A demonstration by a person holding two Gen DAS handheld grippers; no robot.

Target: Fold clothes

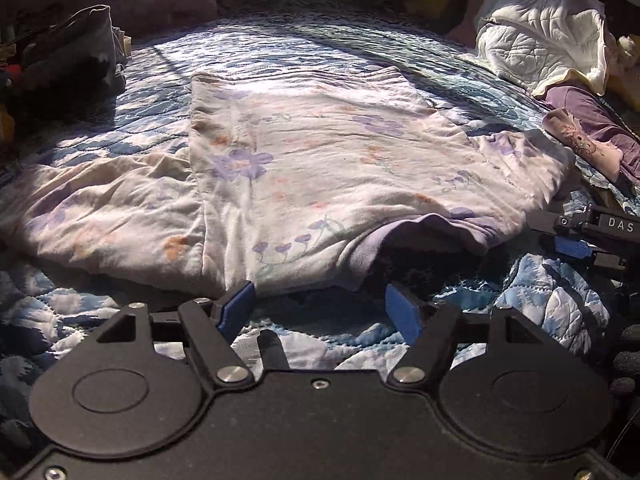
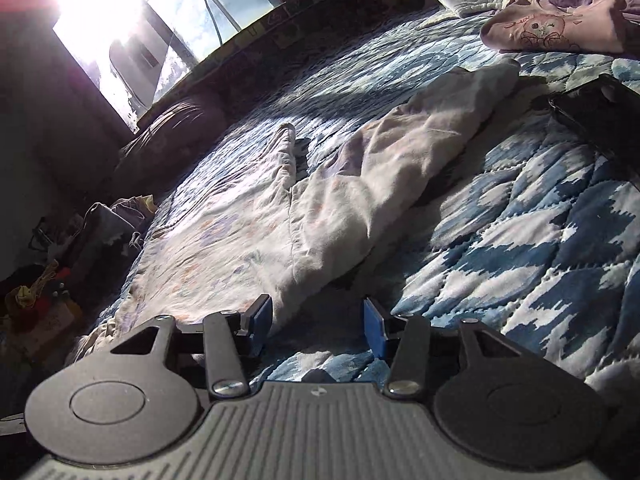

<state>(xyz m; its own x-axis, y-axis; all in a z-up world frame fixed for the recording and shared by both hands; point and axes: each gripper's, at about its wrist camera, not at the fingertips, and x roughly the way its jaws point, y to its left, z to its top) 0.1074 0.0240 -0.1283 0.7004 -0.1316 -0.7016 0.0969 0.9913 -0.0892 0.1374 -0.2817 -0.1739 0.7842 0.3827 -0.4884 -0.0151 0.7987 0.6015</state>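
Jaws spread wide and empty on both left gripper and right gripper, floral shirt spread on bed just ahead: best pinching only top layer at near hem.

Both wrist cameras sit low at the bed's near edge, the left looking straight toward twelve o'clock, the right tilted toward eleven, close over the blue quilt, sharing the floral garment and pink printed cloth.
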